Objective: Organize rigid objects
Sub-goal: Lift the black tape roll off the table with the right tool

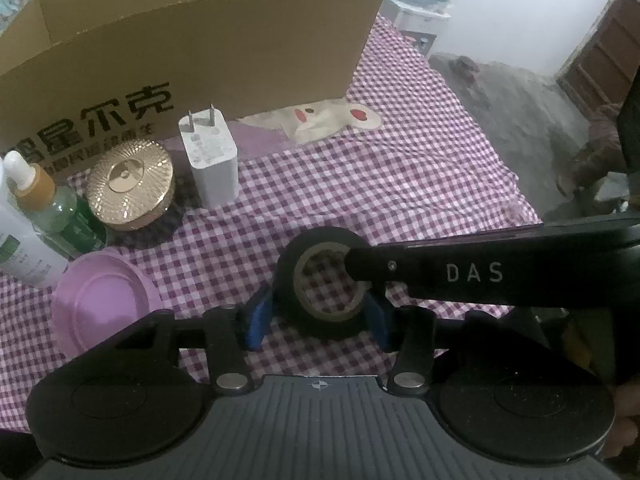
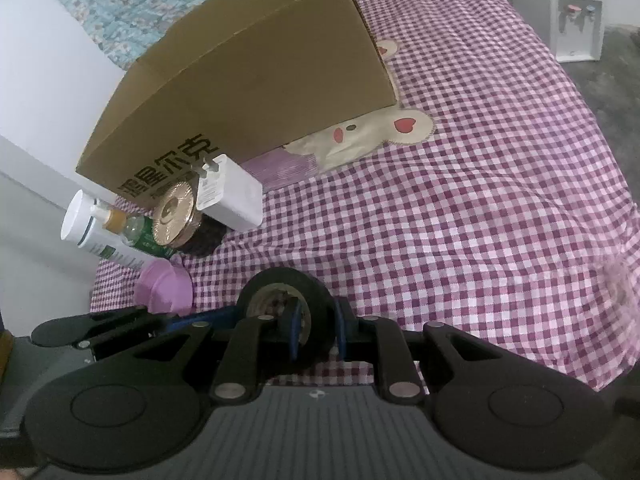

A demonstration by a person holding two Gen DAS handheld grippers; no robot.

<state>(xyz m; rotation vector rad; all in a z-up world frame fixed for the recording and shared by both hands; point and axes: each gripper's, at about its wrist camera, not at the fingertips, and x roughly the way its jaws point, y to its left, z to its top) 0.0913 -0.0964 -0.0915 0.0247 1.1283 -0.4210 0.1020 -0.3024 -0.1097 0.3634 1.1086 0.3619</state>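
A black tape roll lies on the checked bedspread. My left gripper has its blue pads on both sides of the roll. My right gripper is shut on the roll's wall, one finger inside the hole, one outside; its black finger reaches in from the right in the left wrist view. A white charger, a gold-lidded jar, a dropper bottle, a white tube and a pink lid sit at the left.
An open cardboard box stands behind the objects, also in the right wrist view. The bed's right edge drops to a grey floor. A water dispenser stands beyond the bed.
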